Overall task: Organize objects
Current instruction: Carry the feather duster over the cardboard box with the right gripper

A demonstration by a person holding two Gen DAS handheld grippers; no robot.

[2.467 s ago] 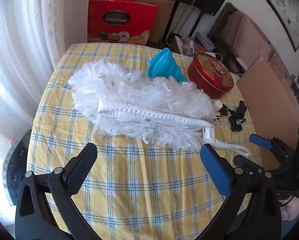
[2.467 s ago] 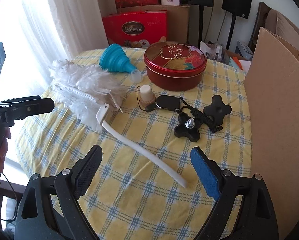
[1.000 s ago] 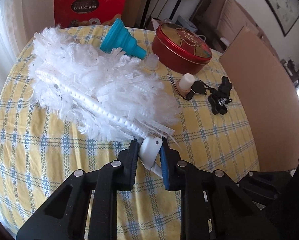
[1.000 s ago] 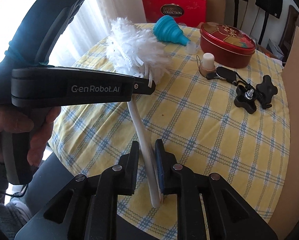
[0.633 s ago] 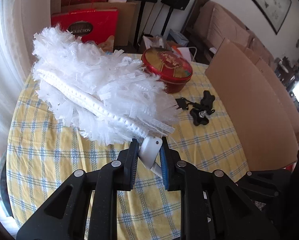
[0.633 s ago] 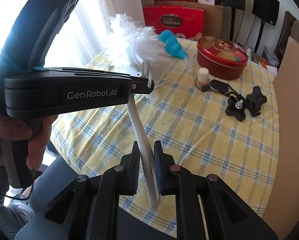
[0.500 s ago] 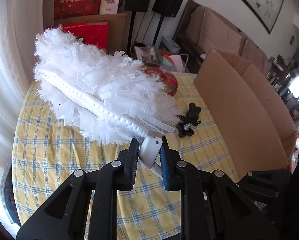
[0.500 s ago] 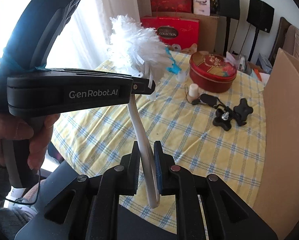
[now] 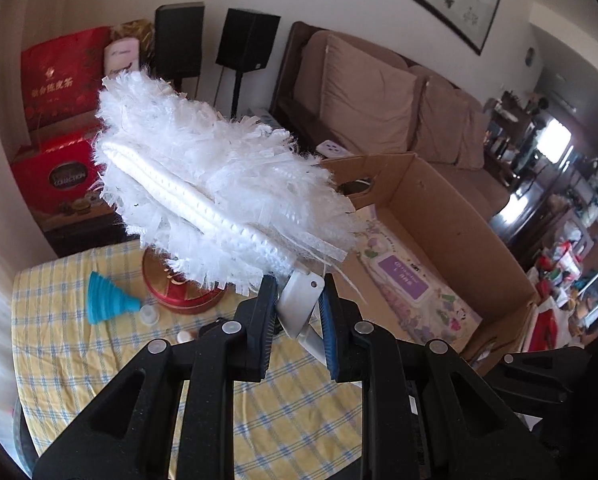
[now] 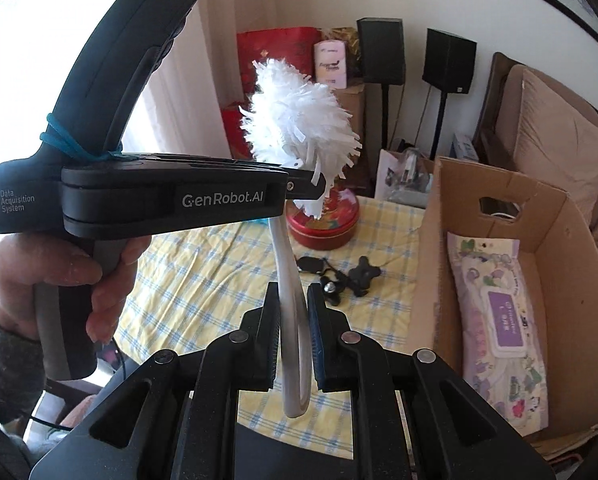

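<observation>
On the left of the yellow checked worktop (image 9: 51, 344) a blue funnel (image 9: 105, 298) and a red tin (image 9: 187, 300) lie unsorted, with a small cap and bottle just beside them. Above them the white duster (image 9: 219, 192) is held clear of the worktop: the left hand-held gripper (image 9: 299, 312) is clamped on the joint where its fluffy head meets the handle, and the right hand-held gripper (image 10: 293, 332) is closed narrowly on the white handle (image 10: 289, 280) lower down, near its free end. Black knobs and a small black strapped item (image 10: 339, 276) lie on the cloth near the middle. To the right stands an open cardboard box (image 10: 571, 240), which already holds a pack of wipes (image 10: 503, 312). Judging by this, the sorting is at an early stage: one thing is boxed, the duster is in the air and seemingly bound for the box, and the funnel, tin, cap, bottle and black pieces are all left to place.
</observation>
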